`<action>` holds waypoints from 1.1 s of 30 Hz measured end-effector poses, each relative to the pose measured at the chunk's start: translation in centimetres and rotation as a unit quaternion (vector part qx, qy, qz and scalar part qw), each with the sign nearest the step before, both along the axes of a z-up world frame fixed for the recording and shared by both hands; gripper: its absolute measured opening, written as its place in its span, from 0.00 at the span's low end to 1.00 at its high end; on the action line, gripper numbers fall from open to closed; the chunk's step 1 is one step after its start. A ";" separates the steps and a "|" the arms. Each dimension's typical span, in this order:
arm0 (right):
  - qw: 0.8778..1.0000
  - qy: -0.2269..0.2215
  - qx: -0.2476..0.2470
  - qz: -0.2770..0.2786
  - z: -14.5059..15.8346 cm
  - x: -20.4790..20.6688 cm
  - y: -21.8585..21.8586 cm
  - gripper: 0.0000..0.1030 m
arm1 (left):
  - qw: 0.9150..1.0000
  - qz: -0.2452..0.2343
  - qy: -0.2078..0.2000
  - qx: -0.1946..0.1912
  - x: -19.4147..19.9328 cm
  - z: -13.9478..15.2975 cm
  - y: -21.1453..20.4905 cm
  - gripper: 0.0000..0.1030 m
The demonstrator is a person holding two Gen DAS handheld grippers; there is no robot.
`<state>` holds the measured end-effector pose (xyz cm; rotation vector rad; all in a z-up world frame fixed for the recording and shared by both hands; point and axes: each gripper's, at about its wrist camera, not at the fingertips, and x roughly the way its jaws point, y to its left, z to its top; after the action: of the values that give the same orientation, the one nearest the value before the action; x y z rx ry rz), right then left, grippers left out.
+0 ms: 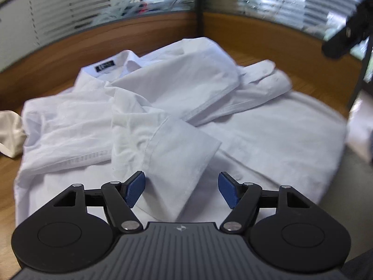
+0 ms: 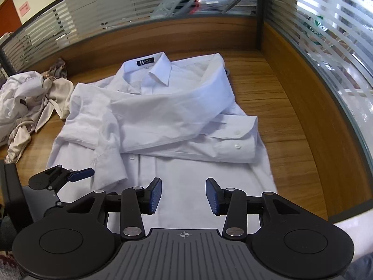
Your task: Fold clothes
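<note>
Under crossed sleeves (image 2: 177,116), shirt (image 2: 198,186) front hidden.

Two handheld grippers hang side by side, both angled downward. The left gripper (image 1: 181,187) holds its blue-padded fingers (image 1: 135,190) spread wide, the jaws apart with nothing pinched between the pads. Seen from the right wrist, the left gripper (image 2: 70,176) sits low at the lower left, one blue finger jutting out sideways. The right gripper (image 2: 183,194) carries its own pads (image 2: 155,194) at a narrower gap, still parted and clamping nothing. Both black linkage arms fan out evenly from their grey ribbed bodies.
</note>
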<state>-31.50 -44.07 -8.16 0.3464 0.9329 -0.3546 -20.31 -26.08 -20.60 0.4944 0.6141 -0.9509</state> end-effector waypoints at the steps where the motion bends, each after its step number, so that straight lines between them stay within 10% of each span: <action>1: 1.000 -0.001 0.003 0.005 -0.1 0.0 -0.6 0.43 | 1.000 0.011 -0.011 -0.001 -0.1 0.0 -0.1 0.70; 5: 0.999 -0.005 0.012 0.032 -0.5 0.7 -2.3 0.43 | 0.997 0.065 -0.011 -0.035 0.6 1.2 1.0 0.20; 8: 0.998 -0.004 0.015 0.056 -0.8 1.7 -2.9 0.43 | 0.986 0.121 0.056 -0.103 2.5 3.6 3.8 0.12; 15: 0.994 0.006 0.025 0.109 -1.2 5.3 -3.3 0.43 | 0.899 0.291 0.230 -0.234 8.6 7.0 13.0 0.12; 20: 0.991 0.008 0.013 0.132 -1.1 8.2 -2.9 0.43 | 0.903 0.306 0.225 -0.203 11.0 6.2 15.5 0.15; 27: 0.994 0.002 -0.014 0.112 -0.6 9.7 -4.2 0.44 | 0.909 0.277 0.238 -0.200 11.5 5.4 17.1 0.59; 33: 0.995 0.014 -0.026 0.093 -1.1 9.3 -6.5 0.45 | 0.903 0.274 0.279 -0.178 12.0 2.5 15.2 0.54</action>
<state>-22.24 -50.57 -9.30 0.2056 0.9744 -0.2124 -8.33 -10.91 -18.07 -0.2964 1.0039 -0.6279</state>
